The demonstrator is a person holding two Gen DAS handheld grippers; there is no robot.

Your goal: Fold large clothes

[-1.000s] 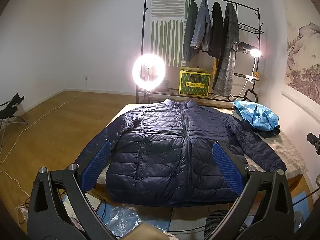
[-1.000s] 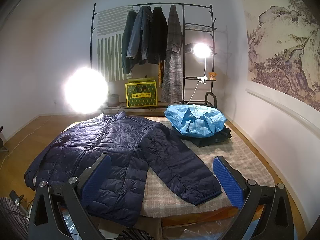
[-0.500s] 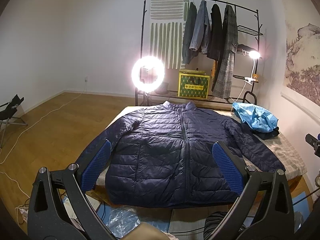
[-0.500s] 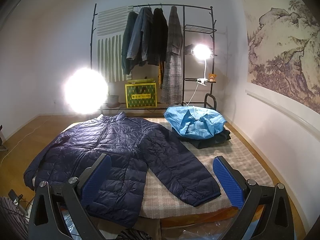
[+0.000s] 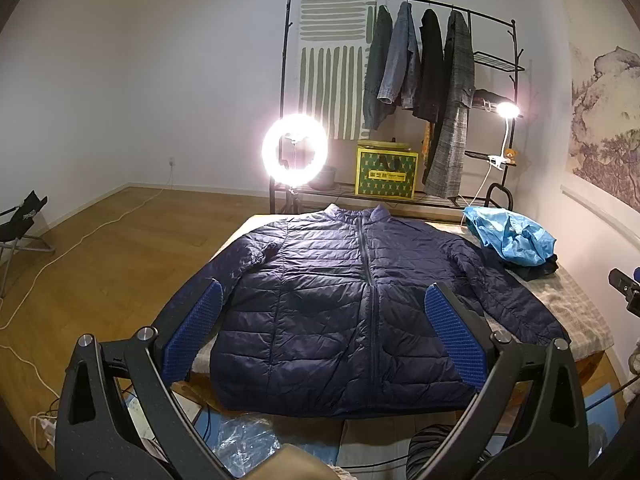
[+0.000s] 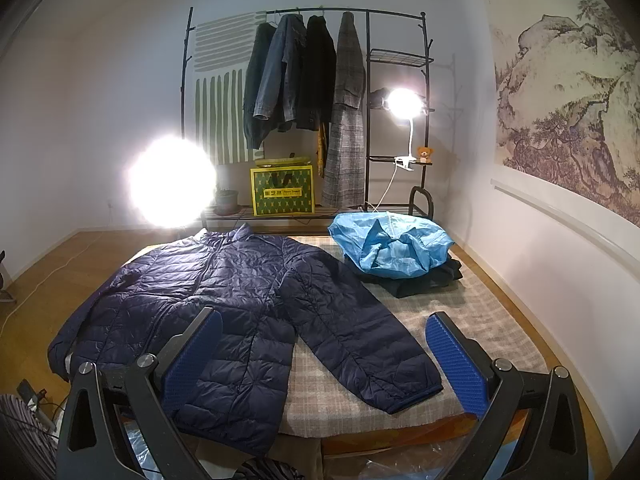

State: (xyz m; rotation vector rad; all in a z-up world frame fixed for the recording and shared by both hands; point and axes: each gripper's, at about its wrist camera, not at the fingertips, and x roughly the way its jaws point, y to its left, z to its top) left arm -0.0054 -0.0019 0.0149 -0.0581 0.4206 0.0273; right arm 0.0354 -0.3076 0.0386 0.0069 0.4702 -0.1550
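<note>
Jacket (image 5: 340, 304): navy quilted garment was found laid flat, front up and zipped, on the checked cover of the table (image 6: 492, 320); collar was turned toward the far end, hem overhung the near edge.
Sleeves: the sleeve toward the right was seen angled outward across the cover; the opposite sleeve was draped over the table's other side.
Left claw (image 5: 320, 332): was recorded spread wide, nothing between its blue pads (image 5: 456, 344), held above the near hem, apart from the cloth.
Right claw (image 6: 324, 356): was recorded spread wide and empty, held over the sleeve toward the right, not touching it.
Other garments: a light blue garment (image 6: 392, 248) was noted bundled on a dark folded one at the far right corner, just beside the jacket's shoulder.
Background: a clothes rack (image 5: 420, 64) with hung coats, a yellow-green box (image 5: 386, 174), a ring light (image 5: 295, 150) and a clip lamp (image 6: 404, 104) were observed beyond the table.
</note>
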